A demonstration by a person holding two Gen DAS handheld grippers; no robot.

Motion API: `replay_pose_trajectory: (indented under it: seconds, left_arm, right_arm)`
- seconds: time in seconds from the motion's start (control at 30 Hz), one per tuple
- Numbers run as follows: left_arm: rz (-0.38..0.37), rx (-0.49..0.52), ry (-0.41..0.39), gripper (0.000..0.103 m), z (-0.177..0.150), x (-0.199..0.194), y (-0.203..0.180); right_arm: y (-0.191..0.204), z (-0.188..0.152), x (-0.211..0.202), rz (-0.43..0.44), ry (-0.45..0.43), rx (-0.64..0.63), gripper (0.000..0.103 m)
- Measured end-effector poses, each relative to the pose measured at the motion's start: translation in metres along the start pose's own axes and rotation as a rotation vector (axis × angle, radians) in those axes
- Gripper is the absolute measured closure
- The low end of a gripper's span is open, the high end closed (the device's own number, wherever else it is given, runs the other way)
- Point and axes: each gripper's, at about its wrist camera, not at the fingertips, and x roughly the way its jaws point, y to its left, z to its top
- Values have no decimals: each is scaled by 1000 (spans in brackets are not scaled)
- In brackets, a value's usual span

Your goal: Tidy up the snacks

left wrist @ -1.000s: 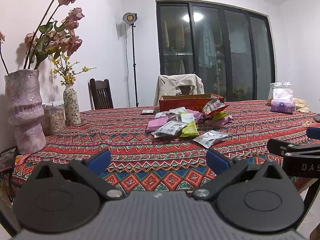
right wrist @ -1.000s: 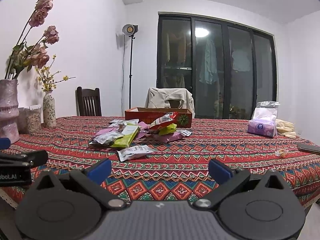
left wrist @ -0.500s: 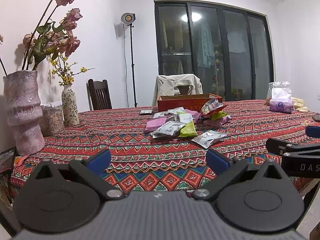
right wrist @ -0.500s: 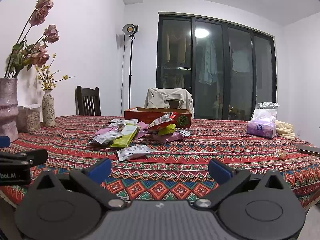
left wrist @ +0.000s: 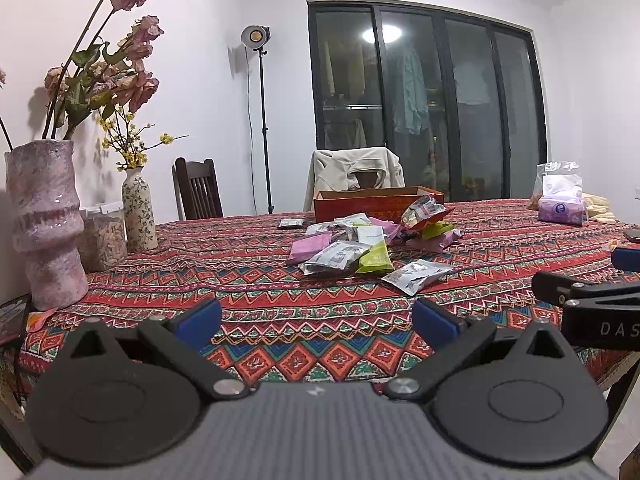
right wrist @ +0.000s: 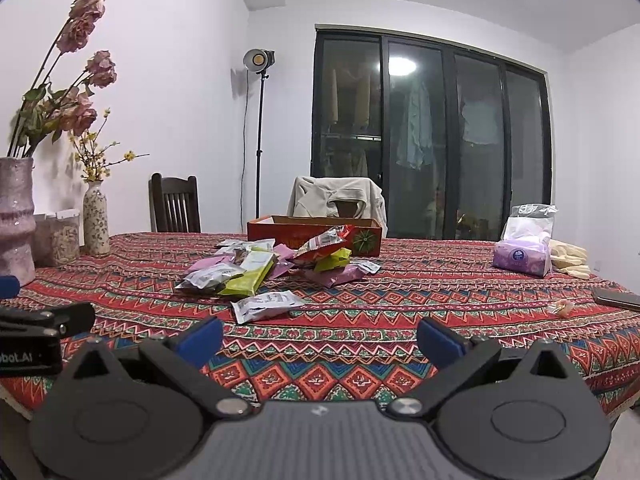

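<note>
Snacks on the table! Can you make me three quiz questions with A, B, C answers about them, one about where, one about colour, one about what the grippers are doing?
1. Where is the snack pile?
A. inside the box
B. on the tablecloth in front of the box
C. on the chair

2. What colour is the box behind the snacks?
A. blue
B. white
C. red-orange

3. What are the left gripper and the right gripper doing?
A. both open and holding nothing
B. both shut on a packet
C. one is holding the vase

Answers:
1. B, the packets lie spread on the patterned tablecloth, on the near side of the box.
2. C, its side wall shows red-orange.
3. A, the blue fingers of each stand wide apart with only tablecloth between them.
</note>
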Motion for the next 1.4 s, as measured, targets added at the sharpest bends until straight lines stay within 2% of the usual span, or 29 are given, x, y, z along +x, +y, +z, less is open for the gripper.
replay_pose_trajectory:
  seconds: [1.0, 1.2, 1.4]
  left_arm:
    - [9, -4, 12, 0, 4, 8, -2]
    - [16, -17, 29, 0, 13, 25, -2]
    - [8, -71, 65, 0, 29, 57, 6]
  right_arm:
    - [0, 3, 2, -3, -10, 0, 0]
    - [-10, 8, 14, -3, -3, 29, 0]
    - [-25, 20, 44, 1, 20, 40, 0]
